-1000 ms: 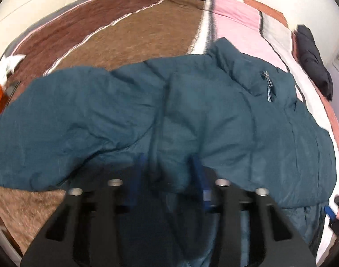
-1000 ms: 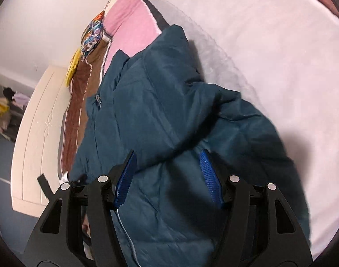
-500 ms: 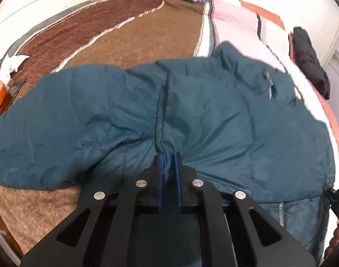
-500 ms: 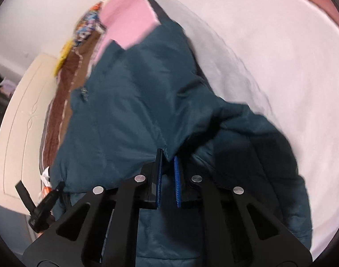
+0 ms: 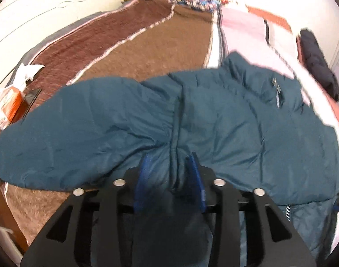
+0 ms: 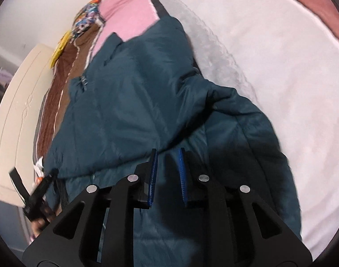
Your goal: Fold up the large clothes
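A dark teal padded jacket (image 5: 225, 115) lies spread across the bed, one sleeve stretched to the left and its zipper near the collar. My left gripper (image 5: 169, 173) sits at the jacket's near hem. Its jaws are opening, and a raised fold of fabric stands loose between the blue pads (image 5: 142, 171). In the right wrist view the jacket (image 6: 129, 102) runs away from me, its folded-over front edge ending at my right gripper (image 6: 167, 169). Those jaws are opening too, a small gap apart over the cloth. The left gripper (image 6: 36, 195) shows at the lower left, held by a hand.
The bed carries a brown blanket (image 5: 136, 44), a pink section (image 5: 242, 29) and a white fleece cover (image 6: 269, 66). A dark bundled garment (image 5: 316, 57) lies at the far right. An orange tissue pack (image 5: 7, 102) and a phone (image 5: 32, 95) sit left. A cream board (image 6: 18, 115) borders the bed.
Half a second ago both grippers were pinched shut on jacket fabric; now both pairs of pads have parted, the left wider. Both hands shifted slightly; the jacket stays spread.
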Motion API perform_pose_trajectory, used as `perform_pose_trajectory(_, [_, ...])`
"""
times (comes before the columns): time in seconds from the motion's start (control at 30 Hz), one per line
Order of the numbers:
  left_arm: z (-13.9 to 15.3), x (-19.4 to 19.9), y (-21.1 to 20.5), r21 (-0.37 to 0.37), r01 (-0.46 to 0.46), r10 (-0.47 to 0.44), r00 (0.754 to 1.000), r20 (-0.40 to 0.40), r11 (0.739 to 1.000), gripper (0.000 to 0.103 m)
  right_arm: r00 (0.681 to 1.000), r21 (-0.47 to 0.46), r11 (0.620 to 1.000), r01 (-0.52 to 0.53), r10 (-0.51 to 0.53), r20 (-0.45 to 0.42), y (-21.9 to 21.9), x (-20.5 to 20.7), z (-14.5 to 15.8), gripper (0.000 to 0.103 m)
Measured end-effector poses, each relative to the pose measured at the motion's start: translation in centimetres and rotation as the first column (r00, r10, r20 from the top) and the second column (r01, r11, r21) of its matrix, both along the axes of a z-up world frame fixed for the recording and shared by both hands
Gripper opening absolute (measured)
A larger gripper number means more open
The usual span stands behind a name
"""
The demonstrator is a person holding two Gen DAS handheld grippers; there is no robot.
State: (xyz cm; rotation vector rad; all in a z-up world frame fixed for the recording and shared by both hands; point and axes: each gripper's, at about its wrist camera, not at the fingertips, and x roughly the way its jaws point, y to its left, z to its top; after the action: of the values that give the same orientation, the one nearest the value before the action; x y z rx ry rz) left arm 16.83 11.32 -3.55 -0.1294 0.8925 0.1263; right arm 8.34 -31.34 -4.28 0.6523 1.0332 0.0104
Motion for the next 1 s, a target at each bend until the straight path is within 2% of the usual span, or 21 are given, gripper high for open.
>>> perform_pose_trajectory(0.1, [0.7,-0.3,0.3,0.0,-0.016,0.016,0.999,0.041,1.0,0.047,0.998,-0.059,0.998,-0.018,0.021,0.056,0.9,-0.5,1.1,0.02])
perform_pose_trajectory(0.2, [-0.5,1.2,-0.5,0.047,0.01,-0.01,1.0,-0.013,0.999,0.047,0.996,-0.051,0.998,-0.036,0.04,0.076,1.3,1.3,1.0,0.02])
perform_pose_trajectory(0.23, [-1.5,2.0,-0.8,0.097,0.018,-0.013,0.998,-0.059,0.995,0.047,0.998,-0.06,0.997,-0.042,0.044,0.038,1.4,2.4,0.1,0.02])
perform_pose_trajectory(0.3, [-1.9,2.2,-0.8,0.113,0.028,-0.02,0.997,-0.072,0.993,0.048,0.998,-0.067,0.996,-0.061,0.058,-0.039,1.6,4.0,-1.2,0.02])
perform_pose_trajectory(0.37, [-0.8,1.3,-0.2,0.088,0.03,-0.026,0.998,-0.049,0.996,0.048,0.996,-0.077,0.995,-0.069,0.064,-0.06,1.8,4.4,-1.4,0.02])
perform_pose_trajectory(0.5, [1.4,-1.7,2.0,0.03,0.028,-0.029,0.999,0.021,0.999,0.053,0.995,-0.125,0.987,-0.1,0.098,-0.017,2.7,3.1,0.7,0.02])
perform_pose_trajectory(0.6, [2.3,-4.6,5.4,0.002,-0.028,0.028,0.999,0.047,1.0,0.061,0.989,-0.164,0.977,-0.136,0.143,0.033,4.5,2.0,2.3,0.02])
perform_pose_trajectory(0.7, [2.7,-7.1,9.0,-0.022,-0.11,0.111,0.992,0.055,0.994,0.064,0.976,-0.167,0.967,-0.194,0.207,0.065,7.1,1.5,3.2,0.02])
perform_pose_trajectory(0.77, [2.8,-9.0,12.0,-0.042,-0.193,0.195,0.979,0.059,0.98,0.066,0.964,-0.166,0.956,-0.241,0.256,0.074,9.3,1.6,3.4,0.02])
perform_pose_trajectory(0.87, [2.6,-12.1,16.6,-0.101,-0.328,0.336,0.939,0.075,0.939,0.071,0.945,-0.159,0.941,-0.3,0.316,0.085,12.3,1.6,3.7,0.02])
perform_pose_trajectory(0.97, [1.8,-14.3,21.1,-0.185,-0.453,0.471,0.879,0.069,0.872,0.072,0.925,-0.167,0.92,-0.355,0.371,0.08,15.1,1.7,3.7,0.02])
perform_pose_trajectory(1.0, [1.2,-15.2,22.9,-0.239,-0.499,0.525,0.85,0.053,0.833,0.072,0.916,-0.178,0.909,-0.378,0.395,0.074,16.1,1.7,3.6,0.02])
